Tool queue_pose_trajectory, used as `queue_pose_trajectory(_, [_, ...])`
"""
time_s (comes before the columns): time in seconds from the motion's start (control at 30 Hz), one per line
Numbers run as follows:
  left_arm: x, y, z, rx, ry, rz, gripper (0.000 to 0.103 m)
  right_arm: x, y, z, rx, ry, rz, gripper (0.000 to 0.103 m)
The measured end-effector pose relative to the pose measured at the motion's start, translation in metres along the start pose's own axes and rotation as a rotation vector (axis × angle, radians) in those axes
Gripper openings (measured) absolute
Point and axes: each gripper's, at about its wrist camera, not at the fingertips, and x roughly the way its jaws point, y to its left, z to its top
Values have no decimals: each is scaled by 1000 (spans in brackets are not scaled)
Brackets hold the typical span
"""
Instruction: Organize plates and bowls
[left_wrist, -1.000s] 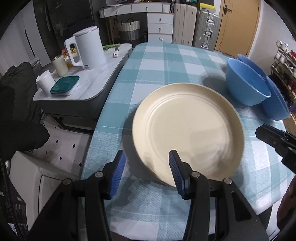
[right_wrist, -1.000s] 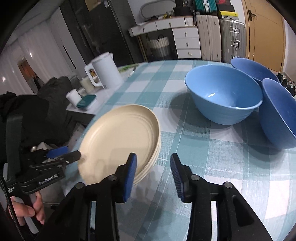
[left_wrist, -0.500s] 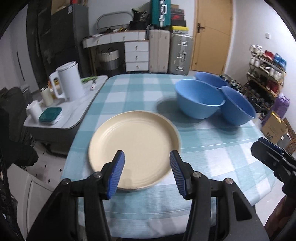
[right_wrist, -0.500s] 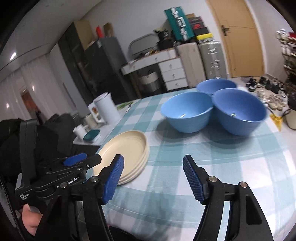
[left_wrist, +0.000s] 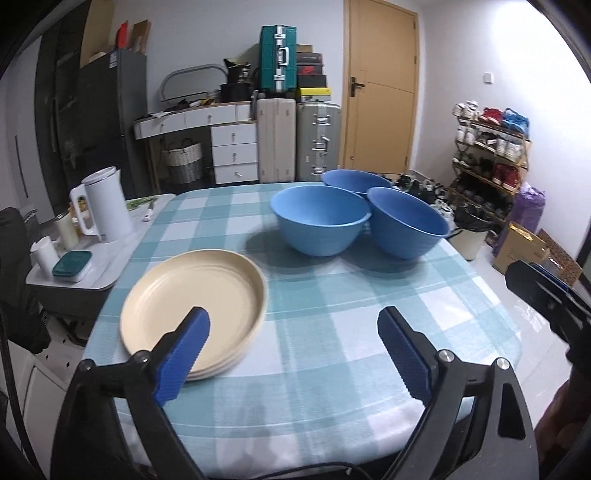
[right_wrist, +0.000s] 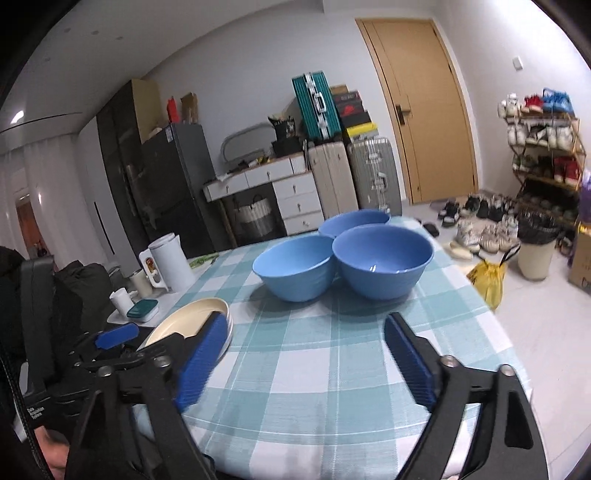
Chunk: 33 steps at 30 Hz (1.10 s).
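A stack of cream plates (left_wrist: 192, 302) lies on the left of the teal checked tablecloth (left_wrist: 351, 325). Three blue bowls sit close together at the far side: one on the left (left_wrist: 321, 221), one on the right (left_wrist: 406, 225), one behind (left_wrist: 354, 179). My left gripper (left_wrist: 291, 350) hovers over the near table edge, jaws opening wide with nothing between them; its left finger overlaps the plates' near rim in view. My right gripper (right_wrist: 306, 362) is also opening and holds nothing, back from the bowls (right_wrist: 382, 262) and to the right of the plates (right_wrist: 188, 321).
A low side table (left_wrist: 107, 273) to the left of the cloth holds a white kettle (left_wrist: 105, 206), cups and a teal-lidded box (left_wrist: 72, 264). On the floor to the right are a shoe rack (left_wrist: 491, 155), a bin (right_wrist: 535, 247) and boxes. Drawers and suitcases stand behind.
Both grippers have pulled back from the plate stack toward the near table edge and lifted, and their jaws have spread wide. The plates and bowls stay where they were.
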Motion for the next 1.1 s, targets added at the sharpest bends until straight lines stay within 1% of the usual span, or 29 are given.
queue_pose_trajectory(0.03, [-1, -4, 0, 2, -2, -11, 94, -6, 0, -1, -6, -31, -20, 103])
queue_pose_trajectory(0.1, [-8, -8, 2, -20, -37, -46, 94, -17, -1, -3, -15, -84, -33, 103])
queue_pose_trajectory(0.13, [-12, -9, 2, -40, -61, -55, 96, -22, -1, -3, -21, -98, -29, 103])
queue_pose_trajectory(0.17, [-18, -10, 2, -61, -89, -66, 101, -25, -3, -3, -22, -101, -24, 103])
queue_pose_trajectory(0.23, [-25, -14, 1, -71, -122, -71, 103, -29, -5, -4, -22, -95, -19, 103])
queue_pose_trajectory(0.3, [-31, -21, 0, -53, -150, -61, 103, -31, -8, -6, -16, -75, -25, 103])
queue_pose_trajectory(0.37, [-36, -27, -3, -30, -174, -78, 103, -32, -11, -10, -2, -59, -28, 103])
queue_pose_trajectory(0.53, [-43, -31, -6, -8, -192, -94, 103, -33, -15, -19, 34, -23, -39, 103])
queue_pose_trajectory(0.6, [-49, -27, -5, -40, -212, -119, 103, -32, -14, -21, 36, -15, -44, 103])
queue_pose_trajectory(0.67, [-50, -26, -4, -46, -201, -132, 103, -33, -14, -23, 38, -16, -47, 103])
queue_pose_trajectory(0.77, [-49, -27, -4, -44, -183, -117, 103, -38, -11, -22, 23, -36, -67, 103])
queue_pose_trajectory(0.83, [-47, -27, -4, -49, -158, -110, 103, -44, -11, -21, 11, -58, -78, 103])
queue_pose_trajectory(0.97, [-46, -28, -5, -59, -134, -93, 103, -50, -11, -22, 20, -59, -66, 103])
queue_pose_trajectory(1.1, [-46, -35, -8, -35, -127, -88, 103, -52, -13, -25, 27, -46, -57, 103])
